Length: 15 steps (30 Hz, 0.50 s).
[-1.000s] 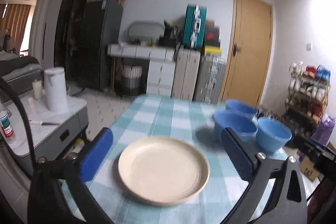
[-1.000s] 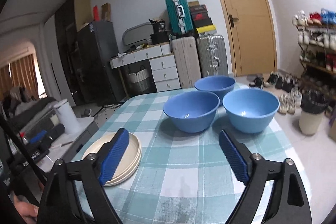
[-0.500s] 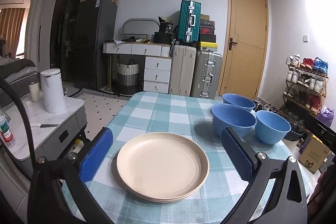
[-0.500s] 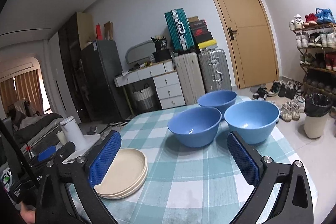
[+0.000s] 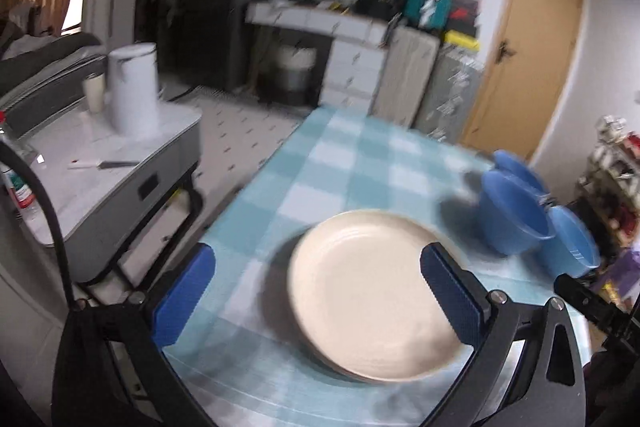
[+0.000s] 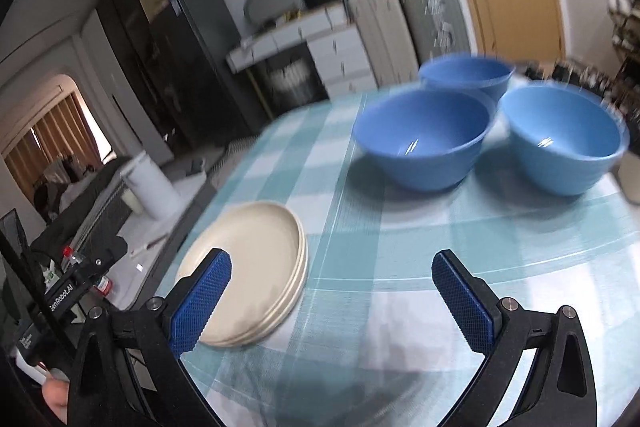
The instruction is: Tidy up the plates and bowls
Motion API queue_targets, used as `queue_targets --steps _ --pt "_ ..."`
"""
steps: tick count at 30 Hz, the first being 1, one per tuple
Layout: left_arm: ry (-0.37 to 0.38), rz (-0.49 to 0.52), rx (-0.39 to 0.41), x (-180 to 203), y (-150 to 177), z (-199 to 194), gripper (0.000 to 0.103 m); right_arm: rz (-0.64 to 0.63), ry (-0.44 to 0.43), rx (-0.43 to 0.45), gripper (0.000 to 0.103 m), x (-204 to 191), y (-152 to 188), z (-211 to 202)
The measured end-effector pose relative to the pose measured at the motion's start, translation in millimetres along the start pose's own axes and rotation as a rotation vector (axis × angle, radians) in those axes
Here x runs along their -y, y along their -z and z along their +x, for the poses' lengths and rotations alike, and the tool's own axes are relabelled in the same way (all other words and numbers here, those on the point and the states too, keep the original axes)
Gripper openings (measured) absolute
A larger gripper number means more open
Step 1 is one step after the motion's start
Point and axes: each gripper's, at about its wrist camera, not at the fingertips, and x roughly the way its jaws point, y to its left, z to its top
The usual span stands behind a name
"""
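Note:
A stack of cream plates [image 5: 372, 291] lies near the table's front edge; it also shows in the right wrist view [image 6: 252, 267] at lower left. Three blue bowls stand apart at the far right: a middle bowl [image 6: 424, 139], a right bowl [image 6: 560, 139] and a back bowl [image 6: 466, 75]. They show blurred in the left wrist view [image 5: 516, 215]. My left gripper [image 5: 316, 291] is open and empty, above the plates' left part. My right gripper [image 6: 332, 291] is open and empty over bare cloth, short of the bowls.
The table has a teal and white checked cloth [image 6: 400, 247]. A grey side cabinet [image 5: 112, 163] with a white kettle [image 5: 132, 91] stands left of the table. Suitcases [image 5: 404, 75], drawers and a wooden door [image 5: 524, 59] are behind. A shoe rack [image 5: 616, 171] stands at the right.
Both views have tilted down and sideways and are motion-blurred. The left gripper has shifted left, so the plates sit further right. The right gripper has dropped closer to the table. Both stay open.

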Motion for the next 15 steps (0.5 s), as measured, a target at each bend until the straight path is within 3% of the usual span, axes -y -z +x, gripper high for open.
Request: queue_targets --steps 6,11,13,15 --pt "0.029 -0.084 -0.149 -16 -11 46 0.103 0.097 -0.046 -0.165 0.102 2 -13 77" --pt "-0.013 -0.081 -0.24 -20 -5 66 0.103 0.144 -0.104 -0.228 0.102 -2 -10 103" --pt "0.012 -0.097 -0.285 -24 -2 70 0.103 0.158 -0.126 -0.247 0.099 -5 -8 110" --pt "0.011 -0.126 -0.289 -28 1 69 0.103 0.172 -0.137 -0.263 0.089 -7 -7 116"
